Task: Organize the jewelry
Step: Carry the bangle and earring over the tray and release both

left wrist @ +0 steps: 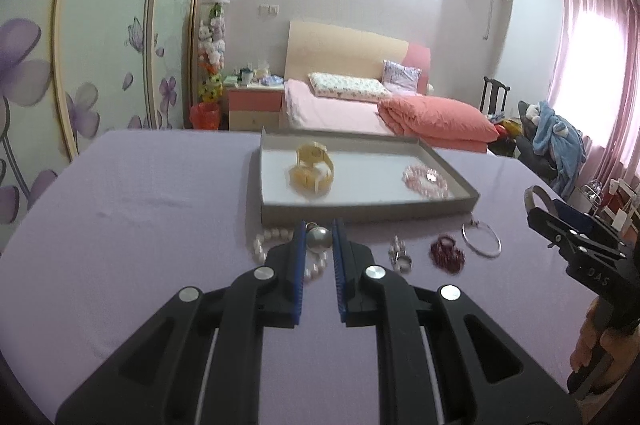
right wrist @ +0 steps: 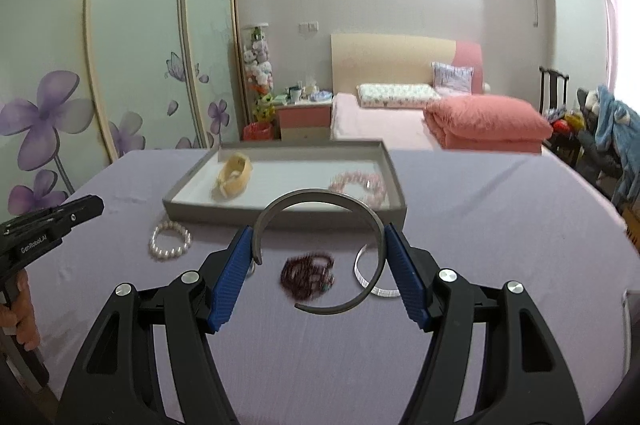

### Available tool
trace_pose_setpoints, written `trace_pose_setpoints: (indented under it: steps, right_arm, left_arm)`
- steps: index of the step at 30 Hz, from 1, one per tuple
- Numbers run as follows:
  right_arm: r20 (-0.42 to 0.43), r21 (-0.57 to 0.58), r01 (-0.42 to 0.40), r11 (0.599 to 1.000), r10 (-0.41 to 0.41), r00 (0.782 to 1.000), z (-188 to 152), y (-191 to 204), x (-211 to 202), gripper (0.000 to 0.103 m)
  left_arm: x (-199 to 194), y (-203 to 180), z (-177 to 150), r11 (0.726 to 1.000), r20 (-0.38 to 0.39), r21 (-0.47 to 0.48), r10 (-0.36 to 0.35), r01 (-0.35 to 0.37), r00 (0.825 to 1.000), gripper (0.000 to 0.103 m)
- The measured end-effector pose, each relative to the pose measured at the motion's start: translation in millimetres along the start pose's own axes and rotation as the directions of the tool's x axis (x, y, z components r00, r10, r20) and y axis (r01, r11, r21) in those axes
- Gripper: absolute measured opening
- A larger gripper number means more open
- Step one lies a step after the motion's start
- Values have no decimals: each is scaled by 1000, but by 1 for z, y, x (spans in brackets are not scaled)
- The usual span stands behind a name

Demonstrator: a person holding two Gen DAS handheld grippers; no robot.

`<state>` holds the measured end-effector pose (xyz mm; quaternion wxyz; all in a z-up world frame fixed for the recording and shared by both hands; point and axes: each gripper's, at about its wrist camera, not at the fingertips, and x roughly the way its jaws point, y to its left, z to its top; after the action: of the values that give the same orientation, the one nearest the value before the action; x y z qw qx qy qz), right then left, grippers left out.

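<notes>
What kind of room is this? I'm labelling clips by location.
A bedroom, most likely: a bed with a folded pink quilt, a nightstand beside it, and a sliding-door wardrobe with purple flower prints.

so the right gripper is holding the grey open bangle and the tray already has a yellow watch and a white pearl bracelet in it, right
Not quite. The white pearl bracelet lies on the purple cloth in front of the tray; the bracelet inside, beside the yellow watch, is pink. The right wrist view shows it. The right gripper does hold the grey open bangle.
</notes>
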<state>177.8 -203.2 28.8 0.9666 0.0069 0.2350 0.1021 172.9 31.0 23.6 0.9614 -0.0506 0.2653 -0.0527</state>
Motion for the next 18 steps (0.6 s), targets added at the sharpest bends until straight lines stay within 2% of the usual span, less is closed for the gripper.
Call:
trace_pose_setpoints:
  steps: [6, 15, 18]
  right_arm:
    - [45, -44, 17, 999, -15, 999, 29, 2, 15, 67]
    - [92, -51, 16, 999, -11, 996, 68, -5, 57, 67]
    - [80, -37, 3, 999, 0, 997, 74, -10, 79, 67]
  left_arm:
    - [17, 0, 27, 1000, 38, -2, 6, -6, 999, 14]
    - [64, -2, 70, 1000, 79, -8, 14, -13, 997, 14]
    - [88, -5, 81, 1000, 79, -1, 22, -22, 997, 14]
